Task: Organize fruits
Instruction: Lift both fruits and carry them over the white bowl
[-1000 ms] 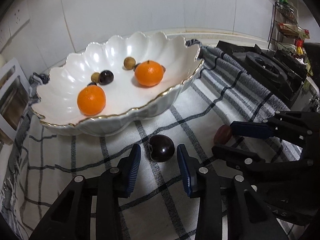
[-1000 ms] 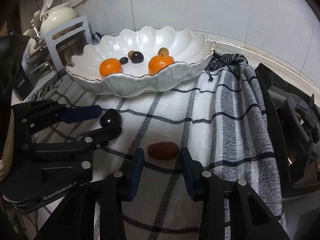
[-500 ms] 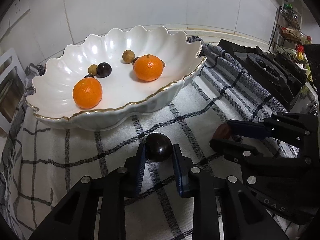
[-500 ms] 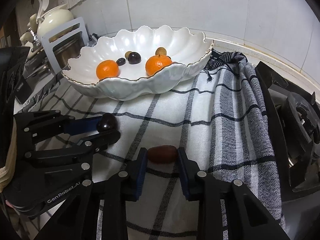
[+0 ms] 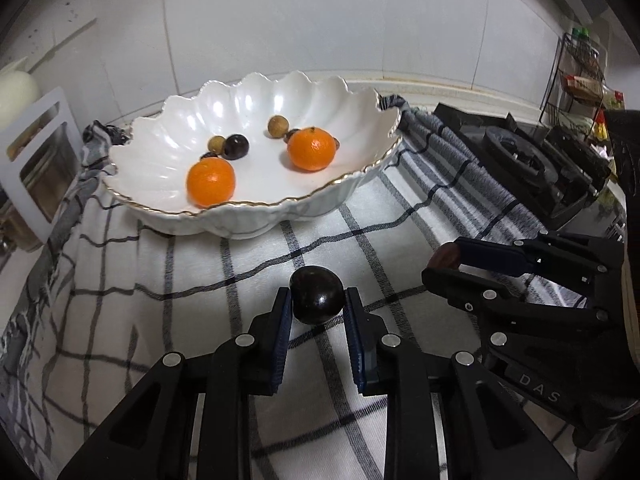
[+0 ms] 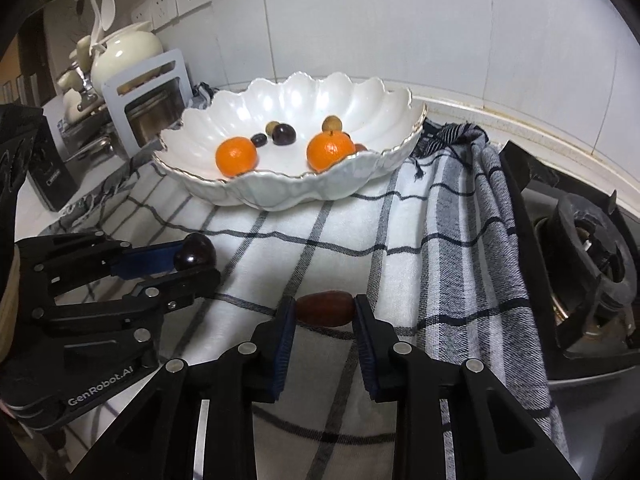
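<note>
Left gripper (image 5: 316, 308) jaws clamp the round dark plum (image 5: 317, 300); right gripper (image 6: 325, 312) jaws pinch the oblong reddish-brown date (image 6: 325, 309) endwise.

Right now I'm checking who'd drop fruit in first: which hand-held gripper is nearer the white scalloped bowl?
Left, though only slightly. The left hand-held gripper, shut on the dark plum, sits just below the bowl. The right hand-held gripper, shut on the reddish date, is farther back.

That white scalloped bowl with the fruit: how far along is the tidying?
Done: the white scalloped bowl already holds two oranges and several small fruits. In hand: the left gripper clamps a round dark plum, and the right gripper clamps an oblong reddish-brown date. Left: getting both into the bowl; no other loose fruit shows on the checked cloth.
</note>
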Action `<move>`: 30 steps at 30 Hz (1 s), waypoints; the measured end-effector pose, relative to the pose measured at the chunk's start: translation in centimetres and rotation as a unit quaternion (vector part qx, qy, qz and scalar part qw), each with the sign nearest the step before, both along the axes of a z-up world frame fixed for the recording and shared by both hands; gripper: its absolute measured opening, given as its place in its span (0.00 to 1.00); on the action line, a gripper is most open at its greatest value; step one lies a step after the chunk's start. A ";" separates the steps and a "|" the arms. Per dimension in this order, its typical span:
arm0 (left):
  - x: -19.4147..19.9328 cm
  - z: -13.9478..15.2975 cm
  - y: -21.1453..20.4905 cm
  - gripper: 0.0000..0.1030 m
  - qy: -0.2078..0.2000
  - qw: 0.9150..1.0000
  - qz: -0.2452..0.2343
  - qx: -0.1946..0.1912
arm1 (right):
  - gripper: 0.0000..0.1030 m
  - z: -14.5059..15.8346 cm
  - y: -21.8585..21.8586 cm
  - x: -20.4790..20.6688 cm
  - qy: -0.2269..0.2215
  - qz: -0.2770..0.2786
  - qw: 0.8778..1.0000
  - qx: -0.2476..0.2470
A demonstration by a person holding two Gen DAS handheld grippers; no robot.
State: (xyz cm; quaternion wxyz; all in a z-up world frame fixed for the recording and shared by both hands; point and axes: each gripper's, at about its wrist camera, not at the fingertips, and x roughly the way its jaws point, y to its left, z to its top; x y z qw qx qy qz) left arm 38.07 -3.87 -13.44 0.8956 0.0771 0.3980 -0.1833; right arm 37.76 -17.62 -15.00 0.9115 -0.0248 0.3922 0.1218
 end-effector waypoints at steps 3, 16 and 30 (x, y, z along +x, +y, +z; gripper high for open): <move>-0.8 0.8 0.4 0.26 -0.009 1.000 0.007 -0.005 | 0.30 0.8 0.0 -0.6 -0.010 0.000 1.000 0.002; -4.4 5.3 1.7 0.26 -0.068 0.997 0.035 -0.022 | 0.30 4.8 0.0 -3.5 -0.066 0.004 0.998 0.010; -4.8 9.6 3.5 0.26 -0.133 0.988 0.075 -0.029 | 0.30 9.3 0.9 -3.0 -0.133 0.005 0.991 0.024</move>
